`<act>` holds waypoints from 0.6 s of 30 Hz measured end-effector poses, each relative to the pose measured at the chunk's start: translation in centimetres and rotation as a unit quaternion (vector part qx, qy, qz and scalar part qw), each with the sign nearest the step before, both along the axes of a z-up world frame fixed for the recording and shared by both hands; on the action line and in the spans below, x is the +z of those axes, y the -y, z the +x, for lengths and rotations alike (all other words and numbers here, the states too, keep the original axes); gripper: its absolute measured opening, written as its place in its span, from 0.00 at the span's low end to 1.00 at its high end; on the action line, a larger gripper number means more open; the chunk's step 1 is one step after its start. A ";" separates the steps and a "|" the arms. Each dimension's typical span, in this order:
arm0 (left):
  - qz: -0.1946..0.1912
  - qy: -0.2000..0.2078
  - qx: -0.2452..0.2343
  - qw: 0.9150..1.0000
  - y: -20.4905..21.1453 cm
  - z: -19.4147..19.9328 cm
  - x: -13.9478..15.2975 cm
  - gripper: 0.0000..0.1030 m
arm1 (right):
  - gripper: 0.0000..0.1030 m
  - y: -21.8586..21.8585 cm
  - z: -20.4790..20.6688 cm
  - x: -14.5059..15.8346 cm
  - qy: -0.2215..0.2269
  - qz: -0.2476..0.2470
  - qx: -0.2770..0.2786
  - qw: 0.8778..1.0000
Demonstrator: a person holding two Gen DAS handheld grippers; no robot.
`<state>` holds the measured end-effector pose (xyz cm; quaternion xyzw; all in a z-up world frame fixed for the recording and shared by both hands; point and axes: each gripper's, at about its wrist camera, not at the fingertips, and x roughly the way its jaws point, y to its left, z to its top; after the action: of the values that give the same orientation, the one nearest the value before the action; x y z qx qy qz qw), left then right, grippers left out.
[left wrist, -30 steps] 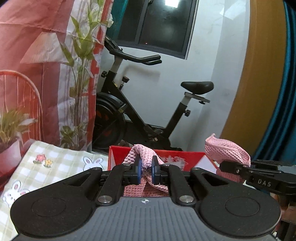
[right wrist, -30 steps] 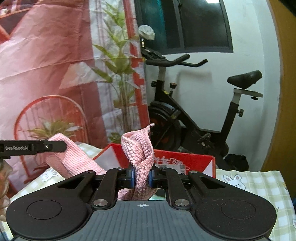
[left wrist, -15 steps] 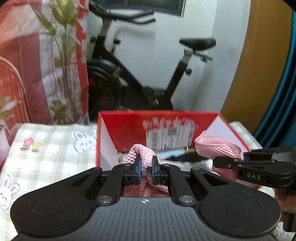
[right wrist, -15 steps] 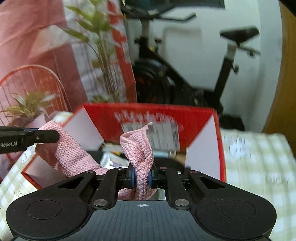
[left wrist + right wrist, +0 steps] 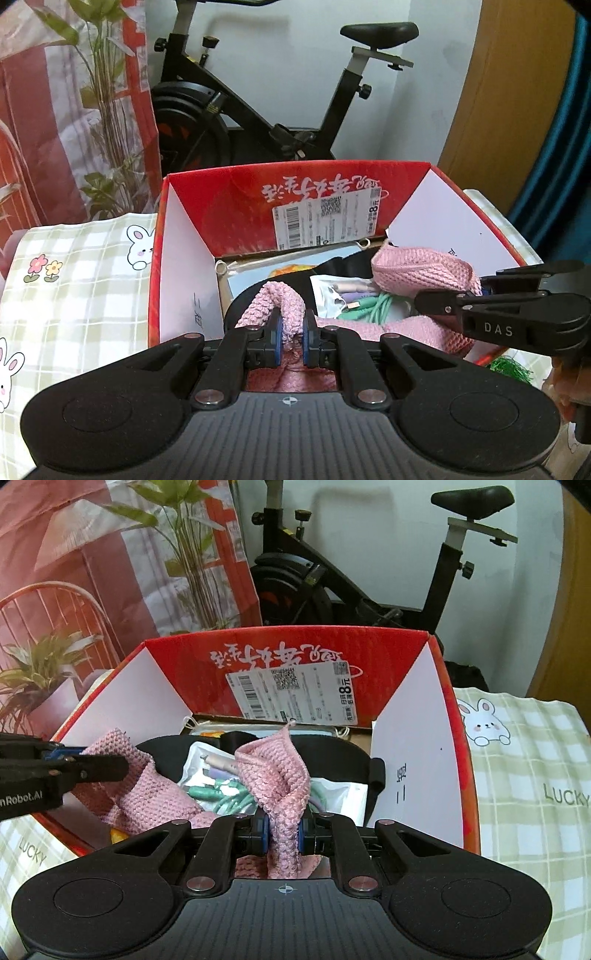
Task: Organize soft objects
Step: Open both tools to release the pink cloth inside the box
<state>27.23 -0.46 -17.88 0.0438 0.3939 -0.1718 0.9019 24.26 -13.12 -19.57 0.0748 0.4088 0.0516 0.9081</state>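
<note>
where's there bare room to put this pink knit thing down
Inside the red box it's crowded: a cable packet and black item cover the bottom. Bare patches: checked tablecloth left of the box, and again right of it.

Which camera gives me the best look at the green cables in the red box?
The right wrist view: the coiled green cables lie exposed between the pink knitted cloth's two held ends, inside the red cardboard box. The left wrist view shows only a small patch.
</note>
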 end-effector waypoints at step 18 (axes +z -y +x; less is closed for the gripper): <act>-0.021 0.059 0.017 0.998 -0.7 -3.2 4.0 0.99 | 1.00 -0.1 -4.2 4.7 0.094 -0.050 0.010 0.994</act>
<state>24.01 0.25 -13.88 0.0287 0.3367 -0.1620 0.9271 20.05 -12.99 -14.87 0.0203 0.3244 0.0472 0.9445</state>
